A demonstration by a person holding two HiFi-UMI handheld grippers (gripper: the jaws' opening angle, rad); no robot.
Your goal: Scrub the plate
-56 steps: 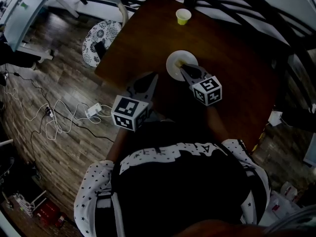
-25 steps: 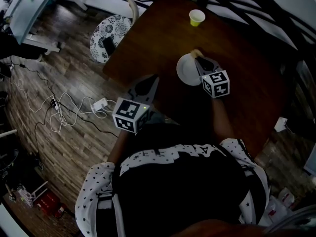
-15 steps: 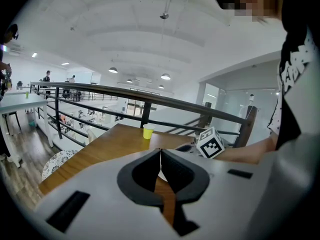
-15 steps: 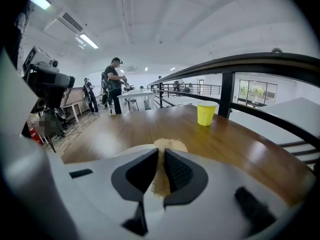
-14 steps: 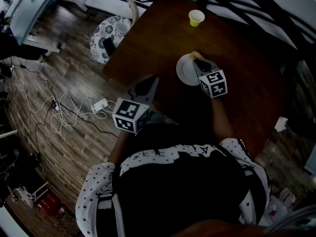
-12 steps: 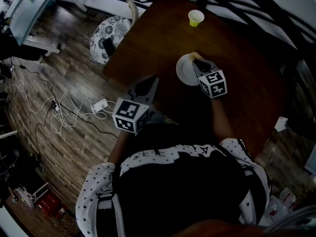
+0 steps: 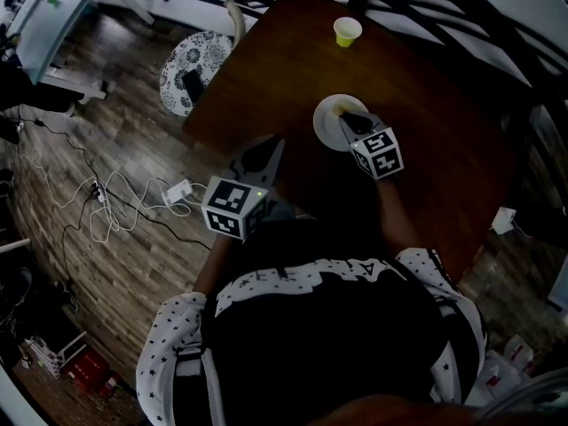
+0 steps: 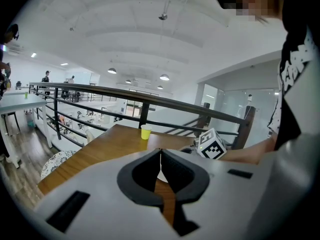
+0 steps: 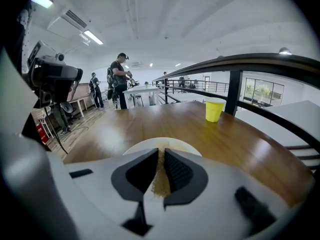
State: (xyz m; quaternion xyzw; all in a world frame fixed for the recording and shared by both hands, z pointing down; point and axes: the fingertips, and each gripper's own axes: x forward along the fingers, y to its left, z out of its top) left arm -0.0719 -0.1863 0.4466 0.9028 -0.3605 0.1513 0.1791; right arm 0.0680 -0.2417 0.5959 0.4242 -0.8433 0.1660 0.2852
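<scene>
Your right tongs point(image 7: 353, 120), clamped on a brown scrub pad point(image 9: 160, 181), have slid from the 1 o'clock rim of the plate point(image 7: 326, 119) to its middle, mid-tabletop point(image 7: 284, 60), so scrubbing looks under way, while your left tongs point(image 7: 275, 142) wait closed and empty at 7 o'clock.
</scene>
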